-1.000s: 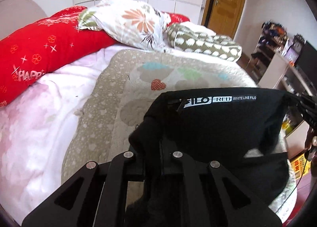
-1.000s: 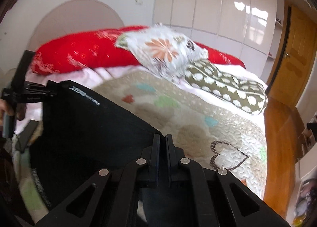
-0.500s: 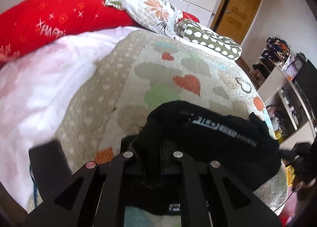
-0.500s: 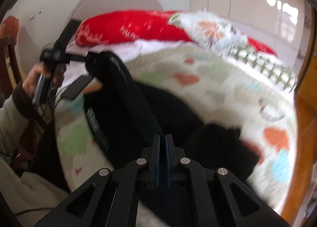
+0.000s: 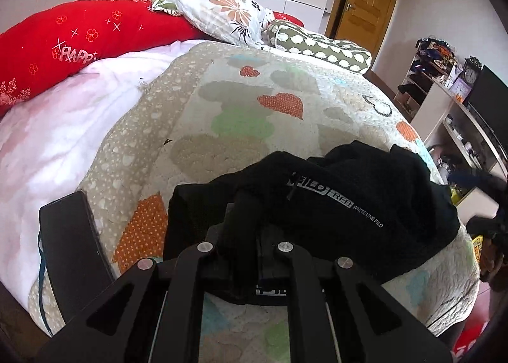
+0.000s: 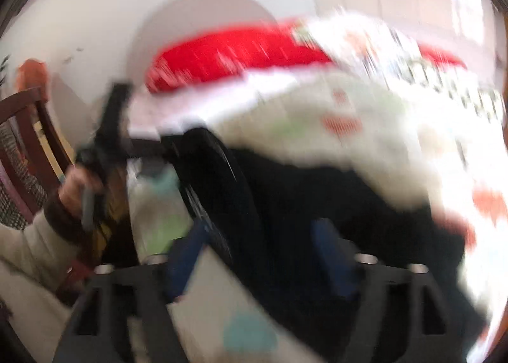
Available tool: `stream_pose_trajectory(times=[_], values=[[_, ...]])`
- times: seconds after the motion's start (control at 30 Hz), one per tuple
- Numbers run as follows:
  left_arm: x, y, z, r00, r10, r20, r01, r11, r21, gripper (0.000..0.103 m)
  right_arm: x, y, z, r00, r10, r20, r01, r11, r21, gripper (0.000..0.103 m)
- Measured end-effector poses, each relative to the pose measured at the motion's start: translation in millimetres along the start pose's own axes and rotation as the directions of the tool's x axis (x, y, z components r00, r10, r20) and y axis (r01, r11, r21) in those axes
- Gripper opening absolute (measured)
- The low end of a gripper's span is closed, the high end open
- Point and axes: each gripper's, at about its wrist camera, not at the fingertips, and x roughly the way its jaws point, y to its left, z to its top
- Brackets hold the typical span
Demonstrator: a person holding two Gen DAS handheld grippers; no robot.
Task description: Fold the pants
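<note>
Ahead of my left claw spreads the bed (image 5: 63,147), its white and pink sheet bare off to my left. Over the middle lies a beige quilt (image 5: 241,115) patterned with hearts and cloud shapes, reaching from beneath my fingers to the far end. Directly on the quilt, just beyond my fingertips and running to my right, sits the pair of black pants (image 5: 365,204) in a rumpled heap, white lettering showing. To my near left a flat black device (image 5: 70,242) rests at the bed's edge. At the far end lie a long red pillow (image 5: 85,33), a floral pillow (image 5: 222,14) and a green dotted pillow (image 5: 320,45).
</note>
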Motion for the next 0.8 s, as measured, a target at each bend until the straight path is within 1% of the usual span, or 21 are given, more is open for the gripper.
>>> stream_pose_trajectory(times=[0.03,0.07,0.13,0.2,0.27,0.33,0.37,0.4,0.43,0.47,0.5,0.53,0.57,0.6,0.67,0.7,0.8], values=[[-1.5,-0.3,1.0,1.000,-0.002,0.005,0.002,1.000,0.006,0.007,7.7,8.3,10.2,1.000,-0.002,0.018,0.003,0.999,-0.040,0.079],[-3.7,-1.1,3.3,1.000,-0.003,0.010,0.003,1.000,0.020,0.007,23.8,18.0,24.8,1.000,0.000,0.022,0.001,0.996,-0.085,0.079],[-6.4,-3.5,5.4,1.000,-0.006,0.020,0.005,0.999,0.042,0.007,53.7,28.9,44.4,1.000,0.021,0.007,-0.020,0.993,-0.119,0.079],[-9.1,-5.5,7.7,0.999,-0.011,0.030,0.009,0.998,0.069,0.007,88.9,31.2,63.5,0.997,0.061,-0.038,-0.065,0.991,-0.115,0.078],[-9.9,-6.0,10.5,0.999,-0.016,0.033,0.013,0.996,0.090,0.007,114.3,30.0,75.8,0.993,0.095,-0.071,-0.101,0.990,-0.097,0.078],[-8.8,-5.5,13.1,0.999,-0.022,0.032,0.018,0.994,0.104,0.007,133.7,25.6,84.3,0.981,0.166,-0.100,-0.172,0.983,-0.063,0.077],[-7.5,-4.9,14.5,0.999,-0.022,0.031,0.019,0.994,0.110,0.007,142.2,23.8,87.4,0.976,0.190,-0.111,-0.196,0.980,-0.047,0.071],[-5.8,-4.1,15.8,0.999,-0.023,0.030,0.019,0.993,0.113,0.007,150.5,21.5,89.4,0.969,0.211,-0.127,-0.216,0.976,-0.031,0.052],[-4.5,-2.9,17.0,0.999,-0.024,0.029,0.021,0.993,0.112,0.010,159.7,19.7,91.6,0.958,0.241,-0.152,-0.246,0.969,-0.011,0.038],[-3.4,-0.8,18.0,0.999,-0.023,0.028,0.020,0.994,0.109,0.010,163.2,20.1,90.1,0.950,0.266,-0.165,-0.269,0.963,0.004,0.017],[-3.6,2.4,18.5,0.999,-0.013,0.030,0.010,0.995,0.099,0.012,167.0,18.9,91.7,0.946,0.279,-0.166,-0.280,0.960,0.014,0.016],[-5.4,6.2,18.3,0.999,-0.007,0.037,0.003,0.996,0.090,0.020,167.9,21.2,93.5,0.948,0.274,-0.160,-0.276,0.961,0.008,0.015],[-8.0,9.5,17.4,0.999,-0.003,0.044,-0.001,0.997,0.081,0.031,168.0,21.6,96.9,0.952,0.264,-0.156,-0.268,0.963,-0.002,0.015],[-11.9,13.7,15.7,0.999,0.003,0.053,-0.007,0.998,0.066,0.035,165.4,20.2,100.6,0.957,0.251,-0.144,-0.254,0.967,-0.008,0.014],[-23.1,21.9,10.5,0.997,0.008,0.071,-0.011,0.999,0.046,0.036,155.3,13.5,108.3,0.970,0.220,-0.101,-0.221,0.975,0.000,0.013],[-27.5,23.0,7.3,0.997,-0.003,0.077,-0.001,0.999,0.046,0.036,149.7,7.1,113.2,0.975,0.208,-0.075,-0.207,0.978,0.017,0.013],[-27.9,15.6,0.5,0.996,-0.071,0.061,0.067,0.996,0.065,0.036,133.2,-10.5,127.9,0.979,0.202,-0.002,-0.202,0.977,0.063,0.013]])
